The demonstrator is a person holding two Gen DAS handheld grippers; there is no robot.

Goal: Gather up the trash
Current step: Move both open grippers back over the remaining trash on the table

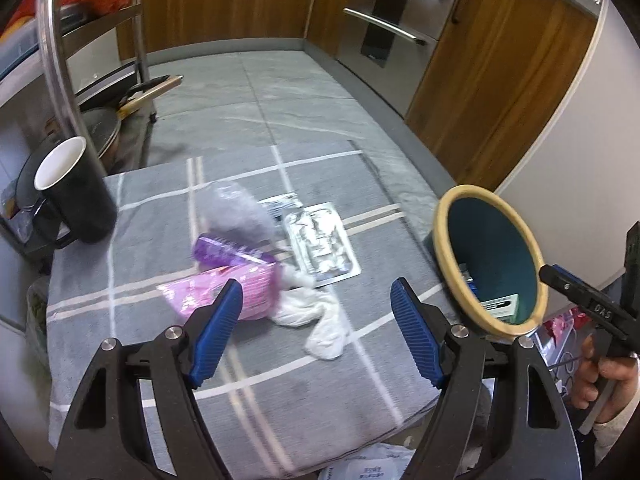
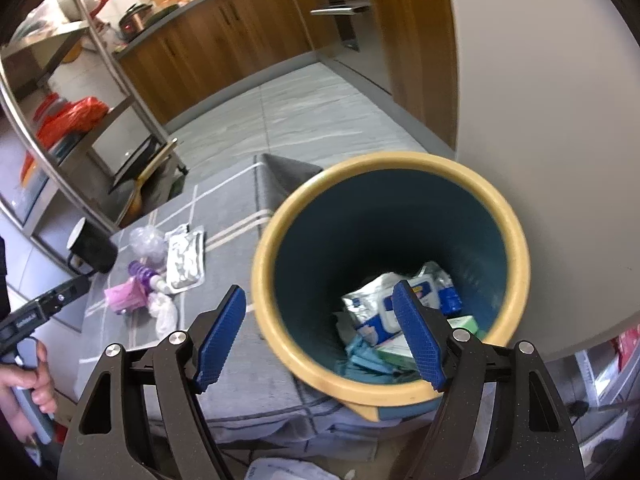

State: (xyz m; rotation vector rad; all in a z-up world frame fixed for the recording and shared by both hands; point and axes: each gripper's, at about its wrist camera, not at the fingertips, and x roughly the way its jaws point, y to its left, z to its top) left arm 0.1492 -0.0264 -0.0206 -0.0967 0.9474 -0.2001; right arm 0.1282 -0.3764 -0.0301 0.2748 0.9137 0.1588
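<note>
Both tools stand with their fingers spread wide and nothing between them. The left gripper [image 1: 316, 300] hangs over the grey checked cloth [image 1: 160, 236] on the desk, its blue fingers [image 1: 220, 332] clear of everything, the left one just in front of the pink packet [image 1: 240, 292]. The right gripper [image 2: 318, 310] is poised over the bin [image 2: 400, 396], a dark teal tub with a pale yellow rim; one blue finger [image 2: 418, 336] sits above the bin's mouth and the other outside the rim, over the cloth, neither touching the bin as far as I can see.

Taking the bin as the mark: it stands at the right edge of the desk, near the pale wall. Inside it lie a blue-and-white wipes pack [image 2: 384, 312], a green box [image 2: 460, 324] and some teal bits at the bottom. The uncollected trash is a loose cluster left of the bin, well apart from it: the pink packet, a purple wrapper [image 1: 224, 252] touching it, a crumpled white tissue [image 1: 316, 320] beside the packet on the bin's side, a clear plastic bag [image 1: 236, 208] behind, and a silver blister tray [image 1: 320, 248] nearest the bin. Farther left still, at the cloth's far corner, stands a black mug [image 1: 76, 196] with a white inside.

A person's hand [image 1: 600, 376] grips the right tool's handle below the bin.
</note>
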